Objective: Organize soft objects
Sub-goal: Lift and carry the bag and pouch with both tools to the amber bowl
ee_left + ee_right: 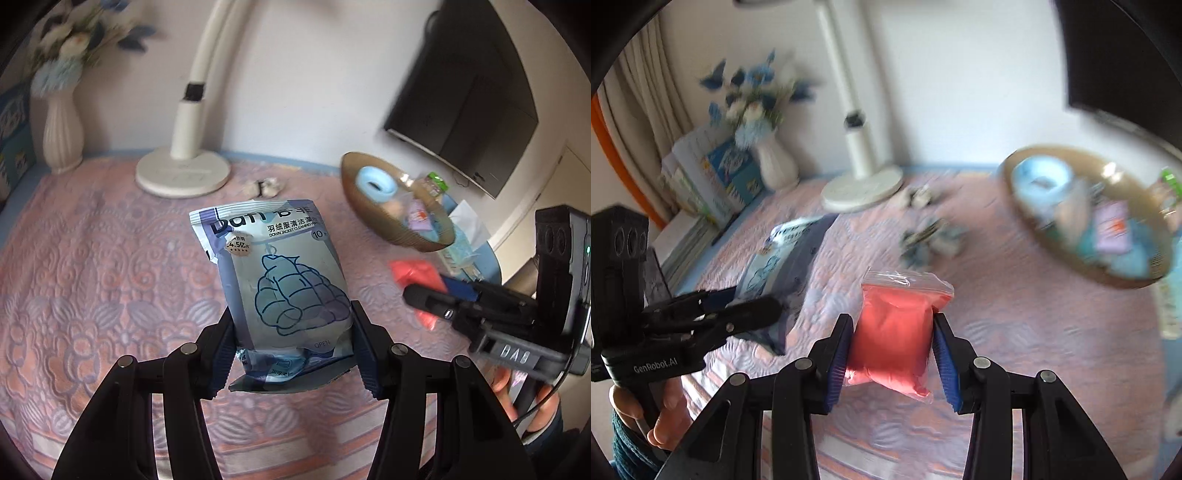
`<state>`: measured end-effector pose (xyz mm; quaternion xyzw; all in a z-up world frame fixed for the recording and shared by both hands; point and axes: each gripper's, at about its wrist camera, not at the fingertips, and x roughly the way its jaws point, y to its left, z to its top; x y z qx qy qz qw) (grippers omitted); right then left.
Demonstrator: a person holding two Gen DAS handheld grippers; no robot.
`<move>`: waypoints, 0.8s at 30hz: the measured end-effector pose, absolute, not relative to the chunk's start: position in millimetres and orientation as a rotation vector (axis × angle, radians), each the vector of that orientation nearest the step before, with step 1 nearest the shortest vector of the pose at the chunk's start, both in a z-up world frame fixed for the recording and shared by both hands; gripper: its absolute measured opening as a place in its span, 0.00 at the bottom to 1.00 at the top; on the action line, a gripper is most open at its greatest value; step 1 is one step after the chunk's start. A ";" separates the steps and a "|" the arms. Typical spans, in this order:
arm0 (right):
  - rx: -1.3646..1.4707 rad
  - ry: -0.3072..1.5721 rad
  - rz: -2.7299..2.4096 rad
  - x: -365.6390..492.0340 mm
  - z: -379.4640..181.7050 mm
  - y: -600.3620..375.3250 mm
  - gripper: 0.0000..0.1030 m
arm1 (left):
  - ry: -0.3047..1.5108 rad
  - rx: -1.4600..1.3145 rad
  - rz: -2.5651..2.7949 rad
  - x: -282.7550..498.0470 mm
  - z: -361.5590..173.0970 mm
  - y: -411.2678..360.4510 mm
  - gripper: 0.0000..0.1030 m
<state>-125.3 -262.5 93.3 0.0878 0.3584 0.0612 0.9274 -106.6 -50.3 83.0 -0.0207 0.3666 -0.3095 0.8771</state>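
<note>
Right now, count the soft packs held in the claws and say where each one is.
2. The blue wipes pack is clamped in the left claw, lifted over the pink tablecloth. The red bagged pack is clamped in the right claw. More packs lie in the basket.

Pale-blue wipes pack [280, 273] w/ navy jacket drawing, coral-red pouch [892, 332], pink-lilac embossed, perhaps floral, cloth [92, 258].

The basket's [1027, 221] contents and the small grey items [931, 236] are blurred.

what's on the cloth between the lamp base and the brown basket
Small crumpled grey-white items, too blurred to identify, lie between the lamp base and the brown basket, in the right wrist view.
</note>
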 end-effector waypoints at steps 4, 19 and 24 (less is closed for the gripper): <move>0.194 0.618 0.015 -142.5 134.4 -309.3 0.41 | 0.707 0.002 -0.683 -106.3 113.0 -88.3 0.52; 0.434 0.532 -0.339 -90.8 169.1 -492.6 0.41 | 0.631 0.155 -0.838 -33.2 149.7 -281.5 0.52; 0.496 0.572 -0.313 -56.6 155.8 -522.2 0.42 | 0.618 0.172 -0.842 -15.0 142.8 -314.2 0.59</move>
